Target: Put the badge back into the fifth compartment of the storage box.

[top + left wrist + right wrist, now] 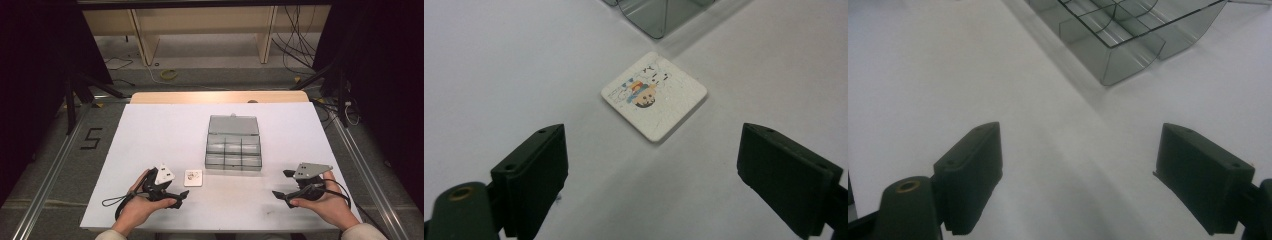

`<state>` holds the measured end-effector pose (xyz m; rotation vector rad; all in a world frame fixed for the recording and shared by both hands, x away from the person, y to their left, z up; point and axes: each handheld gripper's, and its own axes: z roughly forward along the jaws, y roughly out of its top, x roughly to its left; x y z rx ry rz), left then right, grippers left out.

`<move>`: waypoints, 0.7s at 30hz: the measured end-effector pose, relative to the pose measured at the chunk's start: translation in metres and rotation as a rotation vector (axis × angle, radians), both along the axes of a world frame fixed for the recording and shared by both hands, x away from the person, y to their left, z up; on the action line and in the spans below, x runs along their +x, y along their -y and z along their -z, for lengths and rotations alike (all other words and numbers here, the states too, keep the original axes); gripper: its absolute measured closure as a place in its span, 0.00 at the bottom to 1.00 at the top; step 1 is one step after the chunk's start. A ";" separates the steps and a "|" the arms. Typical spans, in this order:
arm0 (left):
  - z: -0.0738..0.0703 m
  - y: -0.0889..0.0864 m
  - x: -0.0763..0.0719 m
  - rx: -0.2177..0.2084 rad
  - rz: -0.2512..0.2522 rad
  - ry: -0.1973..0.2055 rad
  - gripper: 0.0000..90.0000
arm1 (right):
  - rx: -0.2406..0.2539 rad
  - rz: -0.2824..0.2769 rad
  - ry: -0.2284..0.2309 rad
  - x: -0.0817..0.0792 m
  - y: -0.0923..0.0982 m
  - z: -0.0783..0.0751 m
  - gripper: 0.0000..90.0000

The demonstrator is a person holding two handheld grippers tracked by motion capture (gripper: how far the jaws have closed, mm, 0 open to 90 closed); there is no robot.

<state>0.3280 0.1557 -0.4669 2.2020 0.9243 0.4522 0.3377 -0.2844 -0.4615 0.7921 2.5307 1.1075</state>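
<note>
While I look down from the high view, the white surface (pixel 150 130) carries a clear compartment box (pixel 233 148) with its lid thrown back, and a small square tile (pixel 193 178) lying flat just in front of the box's near-left corner. My left claw (pixel 176 198) rests low on the surface just left of the tile, pointing toward it; my right claw (pixel 281 186) sits well apart from it at the near right, below the box's right end.

In the left gripper view, the tile (pixel 654 94) shows a small printed figure and lies a little ahead of the left claw (pixel 651 165), centred between the two jaws, which stand wide apart with nothing between them. A corner of the box (pixel 659 15) is just beyond the tile.

In the right gripper view, the right claw (pixel 1078 175) is likewise spread wide over bare surface, holding nothing, with the box's divided compartments (pixel 1118 30) ahead and to the right; those I can see look empty.

I judge the work barely begun: the tile is untouched and outside the box. What is left is to close on it, lift it, and set it in a compartment.
</note>
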 end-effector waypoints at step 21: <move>0.004 0.024 0.027 0.079 0.119 -0.023 0.10 | 0.012 -0.001 -0.013 0.000 -0.004 0.002 0.21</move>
